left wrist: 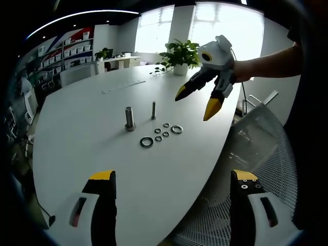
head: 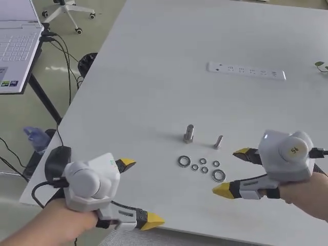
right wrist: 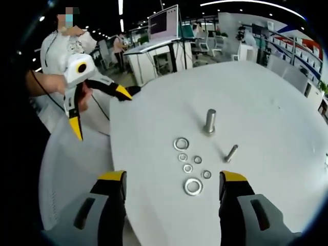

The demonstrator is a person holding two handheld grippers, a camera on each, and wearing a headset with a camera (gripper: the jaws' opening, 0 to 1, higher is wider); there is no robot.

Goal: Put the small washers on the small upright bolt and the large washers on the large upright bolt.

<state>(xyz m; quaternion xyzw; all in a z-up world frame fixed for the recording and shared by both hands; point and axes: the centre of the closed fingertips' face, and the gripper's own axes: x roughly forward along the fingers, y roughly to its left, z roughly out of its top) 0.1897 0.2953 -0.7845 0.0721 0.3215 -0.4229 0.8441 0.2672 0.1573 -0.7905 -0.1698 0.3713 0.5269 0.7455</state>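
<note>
- On the white tabletop (head: 154, 77), matte and smooth with a rounded near edge, the large upright bolt (head: 189, 133) stands as a thick grey metal cylinder on a wider head.
- Just right of it, apart, the small upright bolt (head: 219, 142) is a thin metal pin.
- Nearer the person, flat shiny steel rings lie loose. Two large washers (head: 184, 161) sit at the outer ends and four small washers (head: 203, 161) cluster between them, none on a bolt.
- The left gripper (head: 139, 191) has a rounded white plastic body and black jaws tipped yellow. They are spread wide and empty at the near left table edge.
- The right gripper (head: 231, 170), built alike, hangs just right of the washers with its jaws parted on nothing.
- Farther back lies a long white power strip (head: 246, 70).
- A laptop (head: 18, 46) sits on a side desk, with a wheeled office chair (head: 66, 10) on the pale floor beyond.
- A potted plant (left wrist: 179, 54) stands at the table's far end before bright windows.
</note>
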